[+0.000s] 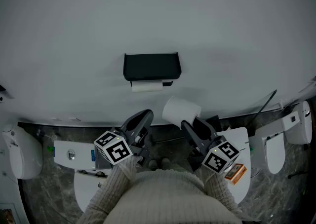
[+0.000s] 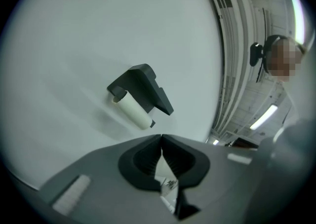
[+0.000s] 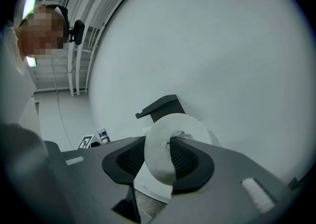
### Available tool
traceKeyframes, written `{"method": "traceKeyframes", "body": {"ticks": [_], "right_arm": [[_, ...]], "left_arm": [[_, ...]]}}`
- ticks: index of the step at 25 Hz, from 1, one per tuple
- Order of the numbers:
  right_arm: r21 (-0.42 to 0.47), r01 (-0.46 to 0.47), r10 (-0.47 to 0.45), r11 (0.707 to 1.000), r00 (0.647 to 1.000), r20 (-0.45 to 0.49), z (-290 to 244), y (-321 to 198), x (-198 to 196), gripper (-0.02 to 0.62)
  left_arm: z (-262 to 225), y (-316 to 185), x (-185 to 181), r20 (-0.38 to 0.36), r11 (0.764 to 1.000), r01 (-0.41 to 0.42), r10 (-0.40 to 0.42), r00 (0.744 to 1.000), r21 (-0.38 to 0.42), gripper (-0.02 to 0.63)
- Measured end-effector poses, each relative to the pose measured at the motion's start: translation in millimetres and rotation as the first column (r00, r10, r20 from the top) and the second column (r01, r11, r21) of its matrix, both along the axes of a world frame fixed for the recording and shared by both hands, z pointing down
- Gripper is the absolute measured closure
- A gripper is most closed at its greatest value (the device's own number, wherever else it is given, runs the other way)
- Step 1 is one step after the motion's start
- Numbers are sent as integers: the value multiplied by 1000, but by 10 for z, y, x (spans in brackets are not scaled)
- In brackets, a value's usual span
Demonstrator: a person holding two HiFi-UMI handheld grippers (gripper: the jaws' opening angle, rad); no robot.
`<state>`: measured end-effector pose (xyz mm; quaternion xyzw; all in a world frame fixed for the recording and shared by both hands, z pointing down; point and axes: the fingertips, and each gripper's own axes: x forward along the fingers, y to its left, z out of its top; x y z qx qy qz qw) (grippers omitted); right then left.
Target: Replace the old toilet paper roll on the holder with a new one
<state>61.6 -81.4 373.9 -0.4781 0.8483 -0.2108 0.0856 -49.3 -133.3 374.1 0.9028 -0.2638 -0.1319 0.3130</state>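
- Wall [image 1: 74, 30]: pale, bare.
- Holder [image 1: 151, 66]: black, wall-mounted.
- New roll [image 1: 180, 111]: below and right of holder, its paper wall clamped in right gripper [image 1: 190, 127]. Likely light, soft and crushable; best pinched gently, leaving the core free.
- Left gripper [image 1: 144, 117]: below holder, jaws closed, empty.
- Old roll [image 1: 146, 86]: thin, hanging under holder.

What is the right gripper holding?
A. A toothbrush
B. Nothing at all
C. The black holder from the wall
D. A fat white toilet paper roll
D. The right gripper view shows the right gripper with its jaws clamped on a full white toilet paper roll, which the head view shows held up just below the black holder on the wall.
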Motion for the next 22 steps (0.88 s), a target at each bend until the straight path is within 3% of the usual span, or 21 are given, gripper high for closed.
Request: {"method": "traceKeyframes", "body": {"ticks": [9,22], "right_arm": [[3,41,-41,999,999,1,-1,-77,67,449],[-29,59,-59,998,998,-3,108,-210,149,449]], "left_arm": [[47,-150,24,-76,998,33,-36,996,-47,598],[90,-365,137,-118,997,37,-46,992,-74,574]]}}
